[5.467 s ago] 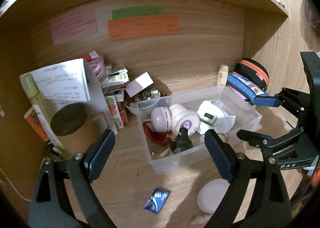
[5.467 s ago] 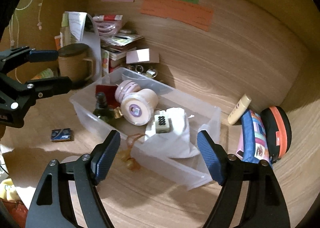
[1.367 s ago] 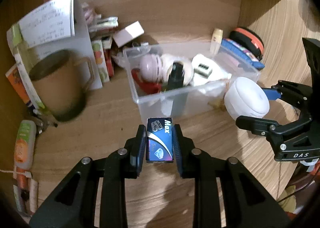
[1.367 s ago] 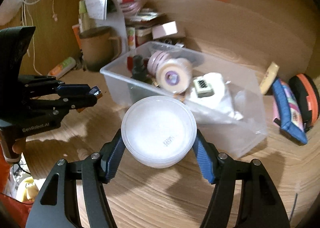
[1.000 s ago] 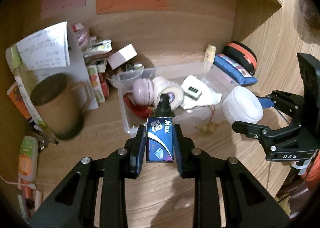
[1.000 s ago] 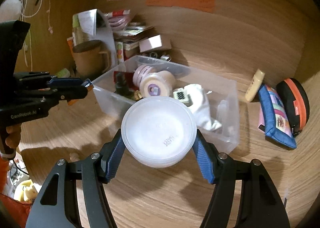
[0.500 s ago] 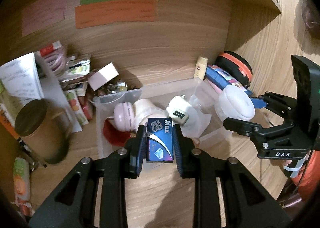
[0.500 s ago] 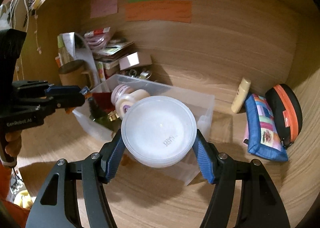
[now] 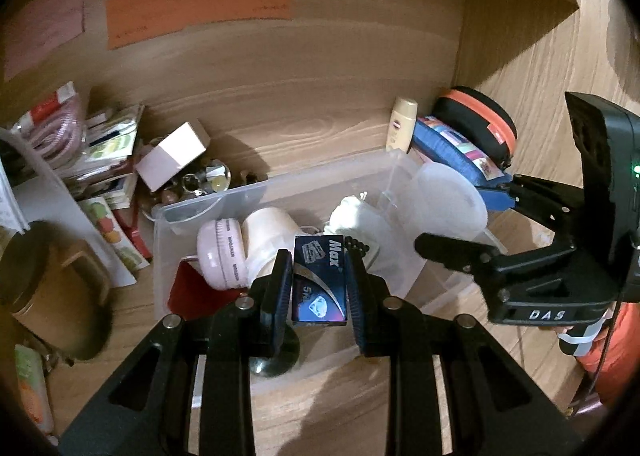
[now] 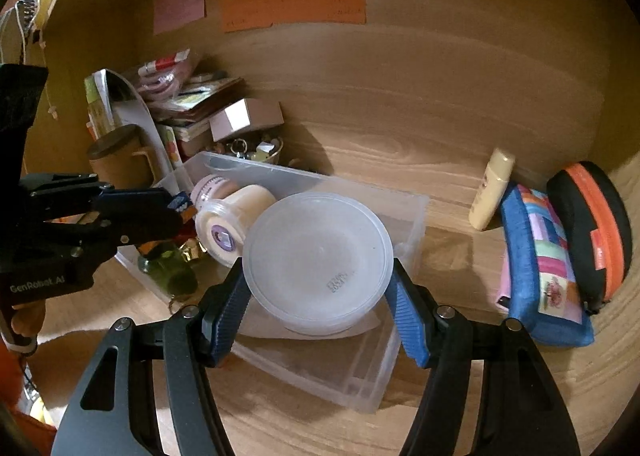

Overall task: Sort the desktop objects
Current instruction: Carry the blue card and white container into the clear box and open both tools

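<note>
My left gripper (image 9: 319, 268) is shut on a small dark blue "Max" box (image 9: 319, 288) and holds it above the clear plastic bin (image 9: 248, 192). My right gripper (image 10: 318, 296) is shut on a round white plastic tub (image 10: 318, 260) and holds it over the bin's right half (image 10: 404, 212). In the bin lie a pink round case (image 9: 222, 254), a cream jar (image 10: 236, 212), a white cloth (image 9: 356, 212) and a green bottle (image 10: 168, 268). In the left wrist view the tub (image 9: 448, 200) hangs over the bin's right end.
A brown mug (image 9: 44, 288), papers and a small white box (image 9: 172, 160) crowd the left back corner. A cream tube (image 10: 492, 188), a blue pouch (image 10: 540, 268) and a black-orange case (image 10: 596, 228) lie right of the bin. Sticky notes (image 10: 292, 0) hang on the back wall.
Both grippers have moved forward with their loads, from in front of the bin to above it. The tub now hangs over the bin's right half.
</note>
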